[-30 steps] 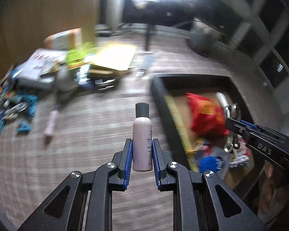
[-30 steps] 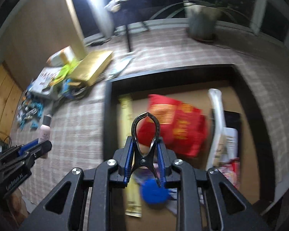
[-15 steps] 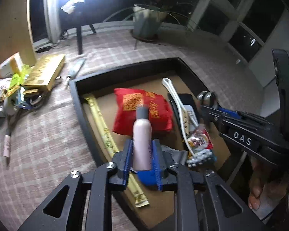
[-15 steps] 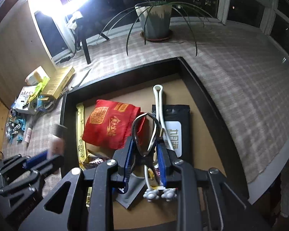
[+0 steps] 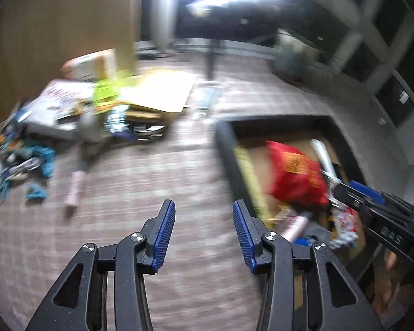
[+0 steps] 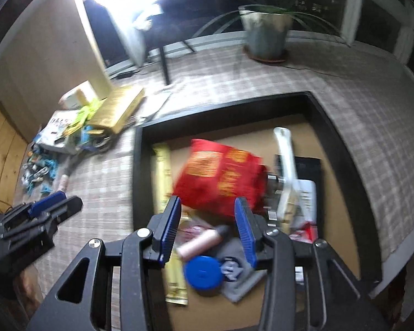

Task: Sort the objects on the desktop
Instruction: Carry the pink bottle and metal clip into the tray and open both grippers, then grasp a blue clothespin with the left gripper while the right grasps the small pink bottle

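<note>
My left gripper (image 5: 202,212) hangs over the checked tablecloth just left of the black tray (image 5: 223,138); its jaws are opening and nothing is between them. The pink bottle (image 5: 296,227) that it carried lies on its side in the tray. My right gripper (image 6: 207,207) is above the tray (image 6: 136,171), jaws opening and holding nothing; the pink bottle (image 6: 201,241) lies on the tray floor below the gap. A red bag (image 6: 220,179) and a blue round lid (image 6: 204,273) lie beside it. I cannot pick out the black clip with certainty.
A pile of boxes, a gold box (image 6: 118,107), blue clips (image 5: 36,160) and a pink tube (image 5: 76,187) lies at the cloth's left. A potted plant (image 6: 265,33) and a lamp stand (image 6: 162,63) stand at the back. A white long-handled tool (image 6: 285,165) is in the tray.
Both grippers have opened. The left let the pink bottle go into the tray and swung back left over the cloth. The black clip has left the right jaws.
</note>
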{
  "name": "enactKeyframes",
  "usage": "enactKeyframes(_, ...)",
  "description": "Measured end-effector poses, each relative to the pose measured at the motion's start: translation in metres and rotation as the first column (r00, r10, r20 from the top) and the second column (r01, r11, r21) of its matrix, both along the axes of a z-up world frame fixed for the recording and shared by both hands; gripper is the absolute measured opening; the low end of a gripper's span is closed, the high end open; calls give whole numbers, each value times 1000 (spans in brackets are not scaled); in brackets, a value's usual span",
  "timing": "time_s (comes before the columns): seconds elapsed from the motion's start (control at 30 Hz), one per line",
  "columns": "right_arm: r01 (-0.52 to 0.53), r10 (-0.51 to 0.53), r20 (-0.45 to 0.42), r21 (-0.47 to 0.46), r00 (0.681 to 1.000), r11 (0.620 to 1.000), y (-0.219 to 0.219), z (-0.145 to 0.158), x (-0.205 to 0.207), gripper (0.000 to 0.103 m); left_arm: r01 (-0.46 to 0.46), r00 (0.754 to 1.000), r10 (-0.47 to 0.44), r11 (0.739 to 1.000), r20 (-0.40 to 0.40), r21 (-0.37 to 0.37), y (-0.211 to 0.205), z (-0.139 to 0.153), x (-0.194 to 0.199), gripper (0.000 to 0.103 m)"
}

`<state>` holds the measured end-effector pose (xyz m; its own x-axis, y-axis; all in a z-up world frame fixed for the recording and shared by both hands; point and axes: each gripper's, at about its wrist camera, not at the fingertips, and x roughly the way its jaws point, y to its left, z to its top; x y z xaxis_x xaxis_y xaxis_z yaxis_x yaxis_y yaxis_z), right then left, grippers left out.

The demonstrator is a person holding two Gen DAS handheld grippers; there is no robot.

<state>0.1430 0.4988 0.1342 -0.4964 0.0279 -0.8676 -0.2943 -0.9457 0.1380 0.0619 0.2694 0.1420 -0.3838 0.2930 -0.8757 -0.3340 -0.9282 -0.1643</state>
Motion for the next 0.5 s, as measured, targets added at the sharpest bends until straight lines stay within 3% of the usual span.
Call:
enactKeyframes(0.17,-77,77,1,-20,997,997,-48,-2,-30,40,-144,989,145,989,16,-29,-71,-8,-27,42)
enactKeyframes(0.5,-211,214,33,-84,976,974,-152,-19,-97,40,-343,933,348,937,90,-63,-191,-46,-73,42)
